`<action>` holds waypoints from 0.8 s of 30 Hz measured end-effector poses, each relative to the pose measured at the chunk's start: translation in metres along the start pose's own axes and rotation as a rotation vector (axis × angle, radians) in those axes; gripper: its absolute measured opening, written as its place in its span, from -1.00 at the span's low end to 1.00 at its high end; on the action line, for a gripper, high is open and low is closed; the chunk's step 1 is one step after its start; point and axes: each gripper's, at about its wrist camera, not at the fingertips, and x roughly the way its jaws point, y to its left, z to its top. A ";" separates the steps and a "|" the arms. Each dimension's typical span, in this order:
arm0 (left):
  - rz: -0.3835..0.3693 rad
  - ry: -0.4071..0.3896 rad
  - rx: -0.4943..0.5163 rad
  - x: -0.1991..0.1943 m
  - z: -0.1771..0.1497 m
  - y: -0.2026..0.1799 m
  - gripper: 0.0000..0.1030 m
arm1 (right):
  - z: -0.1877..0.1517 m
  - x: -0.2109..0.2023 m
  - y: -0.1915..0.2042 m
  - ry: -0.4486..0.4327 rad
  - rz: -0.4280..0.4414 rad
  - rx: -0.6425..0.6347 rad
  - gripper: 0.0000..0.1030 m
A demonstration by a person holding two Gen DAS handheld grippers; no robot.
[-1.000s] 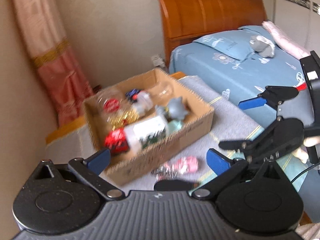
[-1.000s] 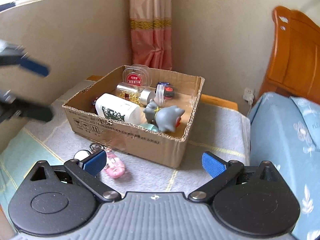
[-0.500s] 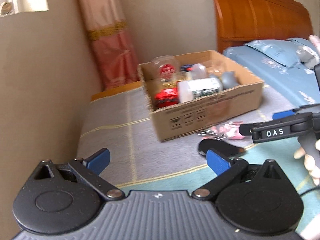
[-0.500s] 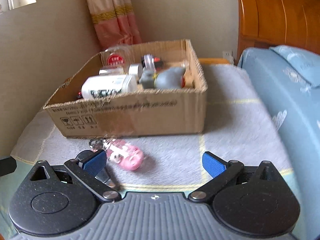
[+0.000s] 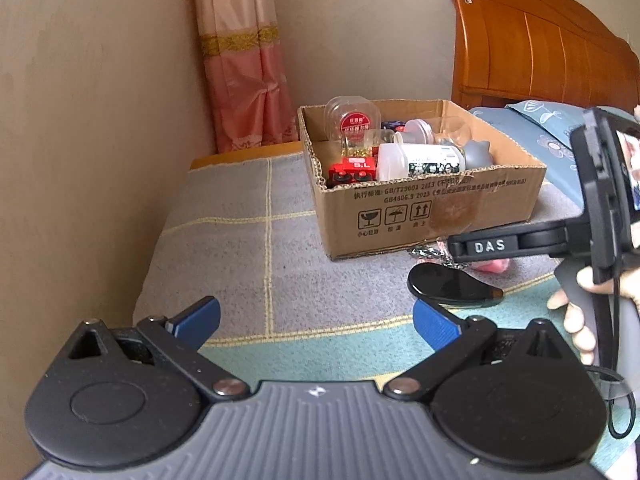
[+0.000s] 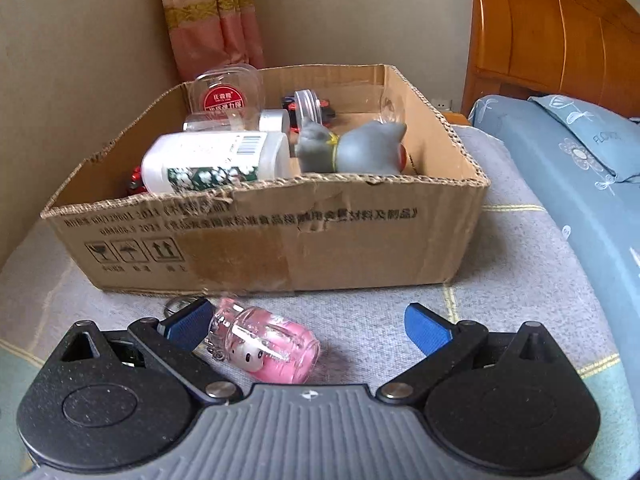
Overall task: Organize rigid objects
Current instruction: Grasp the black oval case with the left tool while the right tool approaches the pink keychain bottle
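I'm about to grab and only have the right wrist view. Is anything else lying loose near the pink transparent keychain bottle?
Observer: Yes. A flat black teardrop-shaped object lies on the grey checked cloth beside the pink keychain bottle, in front of the cardboard box.
Operator: Is the left gripper in my way?
Observer: No. The left gripper is open and empty, nearer the camera than the black object.
Operator: What is the red thing behind the white plastic bottle?
Observer: A red toy train with black wheels, in the box's near left corner.
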 end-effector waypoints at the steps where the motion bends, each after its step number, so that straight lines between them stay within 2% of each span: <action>1: -0.007 0.003 -0.002 0.000 0.000 0.000 0.98 | -0.002 -0.001 -0.003 0.002 -0.014 -0.015 1.00; 5: -0.029 0.000 -0.003 -0.001 -0.001 -0.003 0.98 | -0.014 -0.005 -0.020 0.025 -0.072 -0.056 1.00; 15: -0.089 0.003 0.031 0.007 -0.001 -0.021 0.98 | -0.034 -0.025 -0.062 0.018 0.047 -0.140 1.00; 24: -0.198 0.049 0.109 0.037 0.005 -0.050 0.98 | -0.048 -0.037 -0.074 -0.013 0.063 -0.157 1.00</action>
